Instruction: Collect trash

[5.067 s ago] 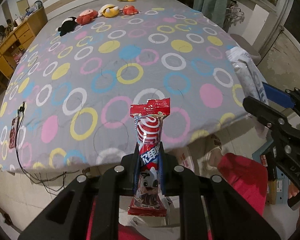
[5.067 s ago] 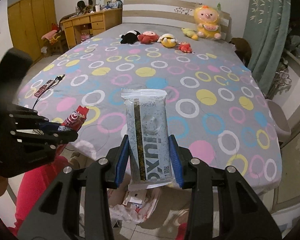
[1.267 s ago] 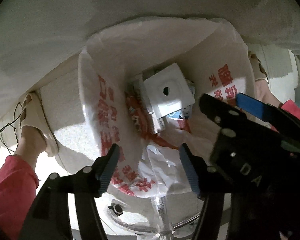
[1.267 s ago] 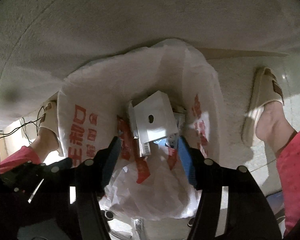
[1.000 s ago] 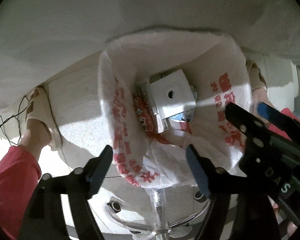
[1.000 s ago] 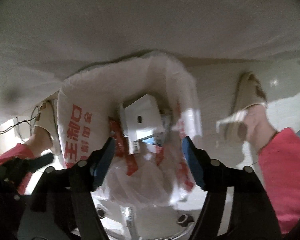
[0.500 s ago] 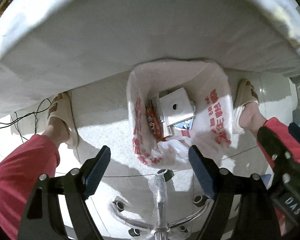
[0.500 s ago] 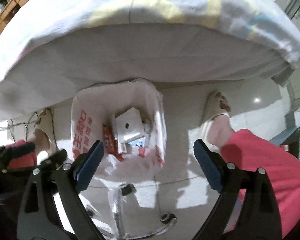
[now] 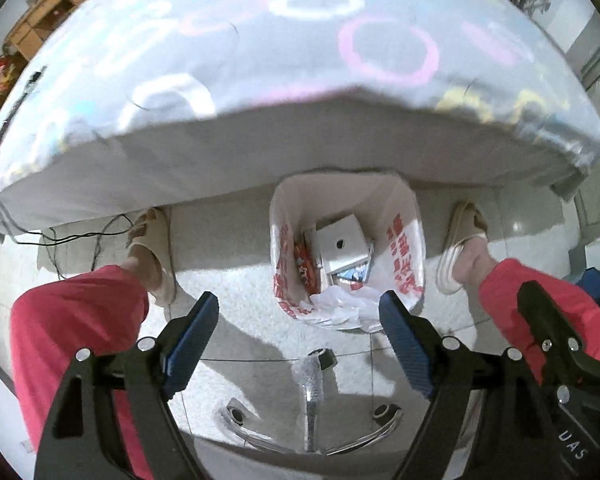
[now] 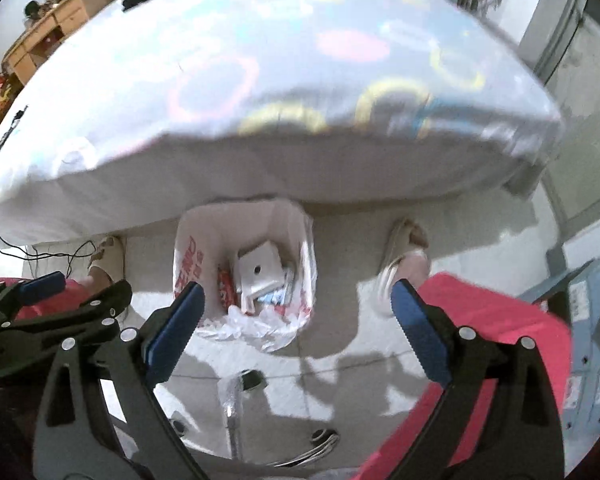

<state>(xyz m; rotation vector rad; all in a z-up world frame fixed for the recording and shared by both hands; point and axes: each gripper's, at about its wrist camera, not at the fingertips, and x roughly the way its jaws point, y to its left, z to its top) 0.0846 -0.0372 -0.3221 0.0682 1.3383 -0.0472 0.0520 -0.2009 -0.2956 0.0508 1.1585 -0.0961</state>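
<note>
We look down on the trash bag standing on the floor against the bed, mouth upward, white box inside. Left gripper and right gripper hang above, both spread wide, empty, touching nothing.

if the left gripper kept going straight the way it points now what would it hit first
Most likely the near rim of the trash bag on the floor, which sits between the open fingers of the left gripper. Nothing shows in the gap before it, though depth is hard to judge through the fisheye.
</note>
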